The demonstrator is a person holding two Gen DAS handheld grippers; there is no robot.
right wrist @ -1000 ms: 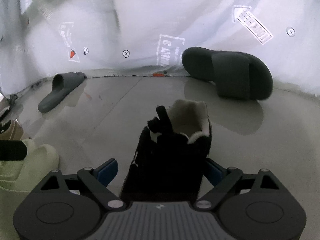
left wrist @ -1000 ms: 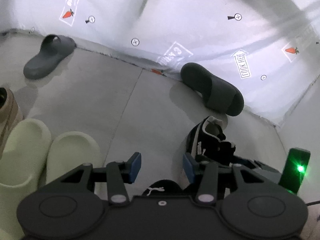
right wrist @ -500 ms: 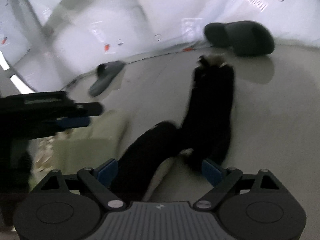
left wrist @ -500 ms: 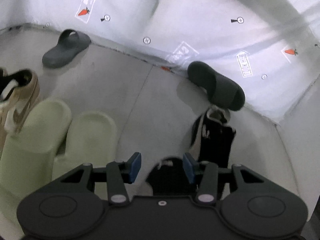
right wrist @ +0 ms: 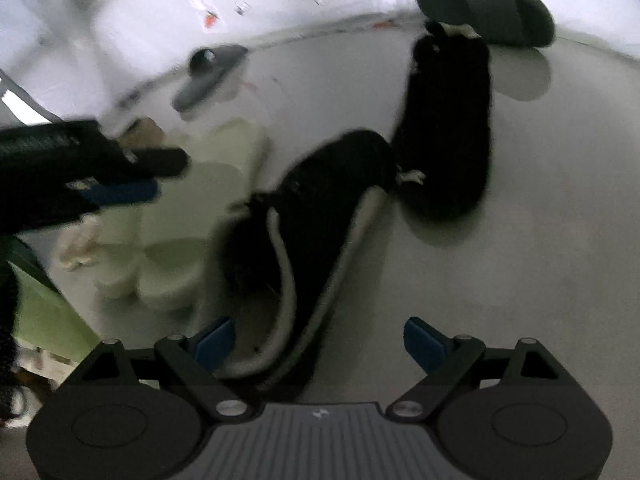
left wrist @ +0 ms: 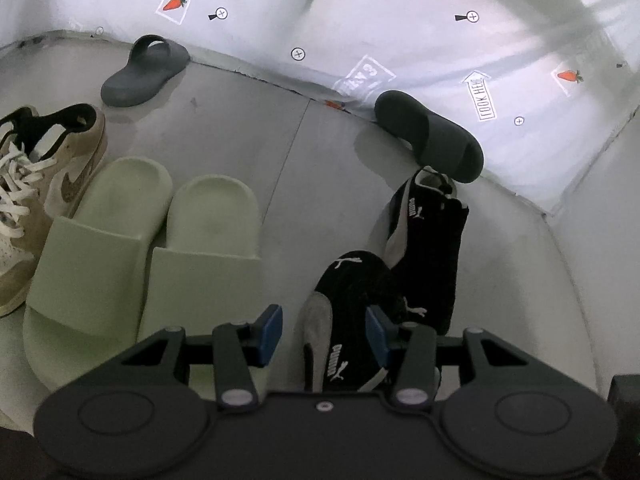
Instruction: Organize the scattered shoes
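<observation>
I am holding my left gripper [left wrist: 323, 330] spread around the near black sneaker [left wrist: 346, 320], its pads either side and not pinching, while my right gripper [right wrist: 318, 340] is hanging wide open and empty above the same shoe; I judge I am pairing the black sneakers, so next I am needing to close and swing it parallel to the far black sneaker [left wrist: 430, 248] at one o'clock. I am counting two black sneakers, two green slides [left wrist: 152, 240] at nine o'clock, two grey slides [left wrist: 146, 70] up by the wall, one tan sneaker [left wrist: 44, 184].

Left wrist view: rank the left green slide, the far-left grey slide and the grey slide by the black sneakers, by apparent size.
1. Left green slide, nearest the camera.
2. and 3. Far-left grey slide and right grey slide look alike; unranked.
</observation>
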